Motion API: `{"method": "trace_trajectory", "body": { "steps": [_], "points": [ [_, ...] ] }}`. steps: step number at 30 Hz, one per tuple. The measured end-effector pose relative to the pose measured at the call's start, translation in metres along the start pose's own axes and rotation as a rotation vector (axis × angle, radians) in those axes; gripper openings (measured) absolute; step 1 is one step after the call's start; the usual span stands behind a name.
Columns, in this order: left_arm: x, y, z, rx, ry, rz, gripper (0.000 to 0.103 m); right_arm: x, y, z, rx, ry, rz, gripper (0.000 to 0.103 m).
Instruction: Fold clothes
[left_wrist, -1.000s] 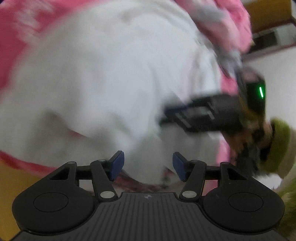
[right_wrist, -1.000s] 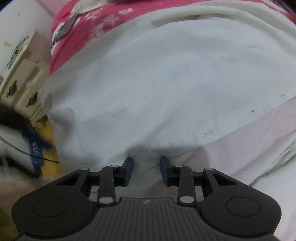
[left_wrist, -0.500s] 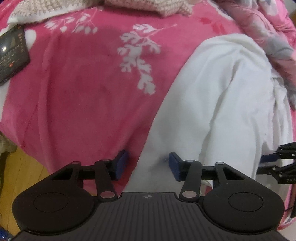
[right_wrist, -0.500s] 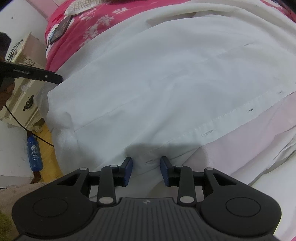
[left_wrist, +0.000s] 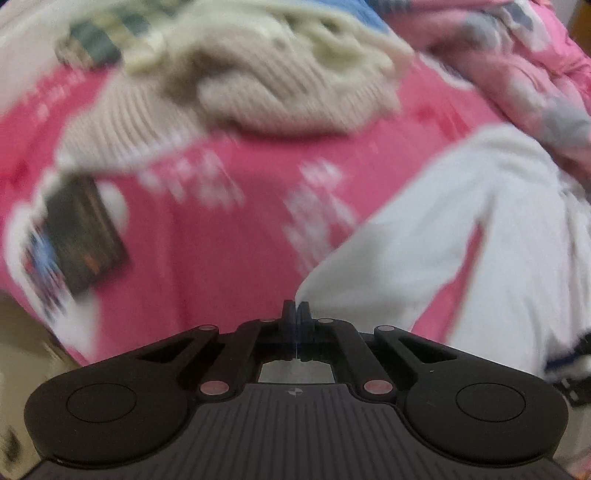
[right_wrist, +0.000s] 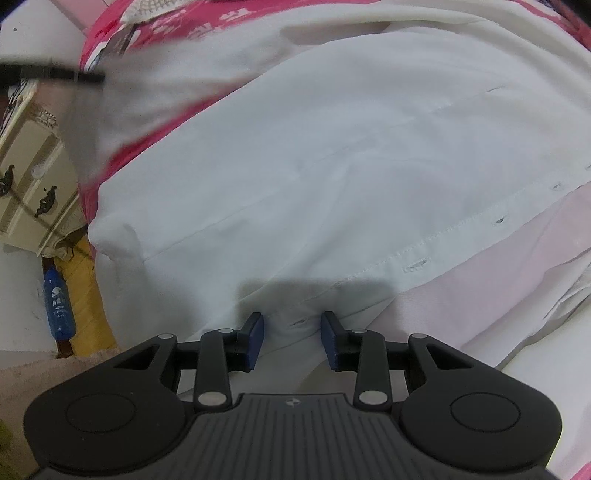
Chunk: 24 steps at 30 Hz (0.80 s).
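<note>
Left gripper is pinched tight on a corner of the white shirt, which lies spread over the pink bedspread. Right gripper hovers low with fingers parted, straddling the button placket. Left view is motion-blurred; the knit pile behind is hard to make out.

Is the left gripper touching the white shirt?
Touching: in the left wrist view, the left gripper is shut on a corner of the white shirt.
</note>
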<state>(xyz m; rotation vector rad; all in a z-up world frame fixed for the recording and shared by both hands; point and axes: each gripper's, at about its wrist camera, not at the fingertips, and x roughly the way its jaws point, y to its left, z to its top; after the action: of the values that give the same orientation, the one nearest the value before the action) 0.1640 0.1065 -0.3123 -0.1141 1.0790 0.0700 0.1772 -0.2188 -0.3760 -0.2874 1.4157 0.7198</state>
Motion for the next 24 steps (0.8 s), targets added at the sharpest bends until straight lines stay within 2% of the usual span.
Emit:
{"method": "trace_trajectory", "body": {
  "steps": [3, 6, 9, 10, 12, 13, 16, 20, 24],
  "points": [
    [0.004, 0.022, 0.039, 0.057, -0.058, 0.086, 0.0, -0.001, -0.001, 0.0, 0.013, 0.002, -0.003, 0.037],
    [0.026, 0.038, 0.08, 0.133, -0.106, 0.221, 0.0, 0.0, 0.0, 0.001, 0.022, 0.006, -0.005, 0.037],
    [0.058, 0.045, 0.11, 0.202, -0.111, 0.376, 0.001, 0.001, 0.002, 0.001, 0.037, 0.002, -0.004, 0.038],
    [0.066, 0.044, 0.115, 0.217, -0.106, 0.395, 0.003, 0.002, 0.002, 0.001, 0.045, 0.0, -0.003, 0.038],
    [0.078, 0.04, 0.123, 0.218, -0.095, 0.394, 0.009, 0.002, 0.0, 0.001, 0.063, -0.004, 0.002, 0.039],
    [0.082, 0.038, 0.126, 0.212, -0.091, 0.387, 0.015, 0.002, -0.001, 0.0, 0.071, -0.007, 0.005, 0.041],
    [0.075, 0.037, 0.128, 0.114, -0.092, 0.318, 0.027, 0.0, -0.003, -0.001, 0.083, -0.012, 0.011, 0.044],
    [0.048, 0.047, 0.124, -0.033, -0.149, 0.26, 0.036, 0.001, -0.003, -0.001, 0.089, -0.02, 0.016, 0.046],
    [0.014, 0.056, 0.115, -0.124, -0.193, 0.226, 0.04, 0.0, -0.003, -0.004, 0.091, -0.032, 0.019, 0.048]
  ]
}}
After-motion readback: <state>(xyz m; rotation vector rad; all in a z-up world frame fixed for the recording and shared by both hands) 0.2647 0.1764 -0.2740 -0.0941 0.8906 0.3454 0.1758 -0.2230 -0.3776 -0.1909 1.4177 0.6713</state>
